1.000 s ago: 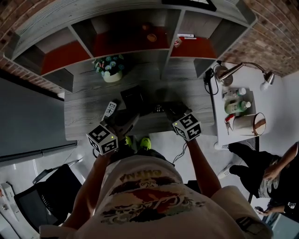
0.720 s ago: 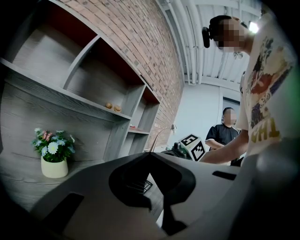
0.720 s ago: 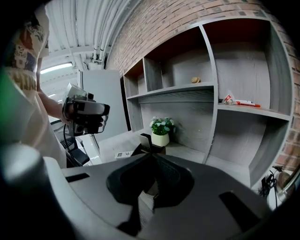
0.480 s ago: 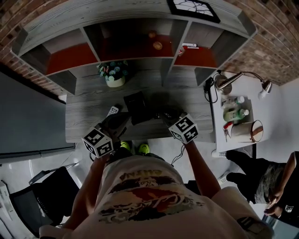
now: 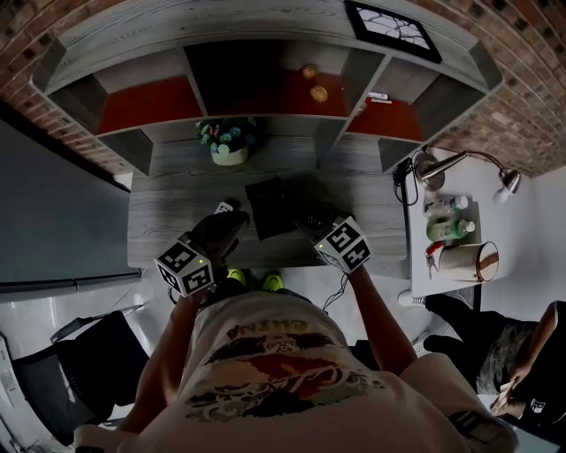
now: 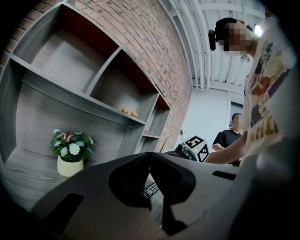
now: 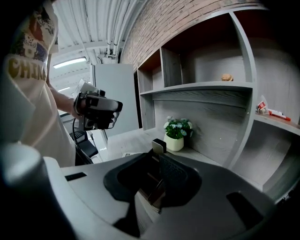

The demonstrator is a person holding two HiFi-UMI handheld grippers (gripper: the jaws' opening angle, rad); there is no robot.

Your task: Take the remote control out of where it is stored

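From above, the person's bare forearms reach over the front edge of the grey wood-grain tabletop, elbows bent. The left gripper and right gripper angle inward toward each other. Between them lies a flat black square box. The white remote control lies out on the tabletop's left half, just beside the box's left edge and partly under the left gripper. A white pot of flowers stands at the back edge, below the grey shelf unit with red backing. The T-shirt's print reads "CHINA", upside down from this view. In the left gripper view the gripper points about level, and its jaws meet at the tips with nothing clamped. The remote's keypad shows low behind them, on the tabletop. "CHI" shows on the shirt at the right. In the right gripper view the gripper tilts down, and its jaws stand slightly apart, having just been opening. Nothing is pressed between them. A small black block with a pale face sits just past their tips, and "CHIN" shows on the shirt.
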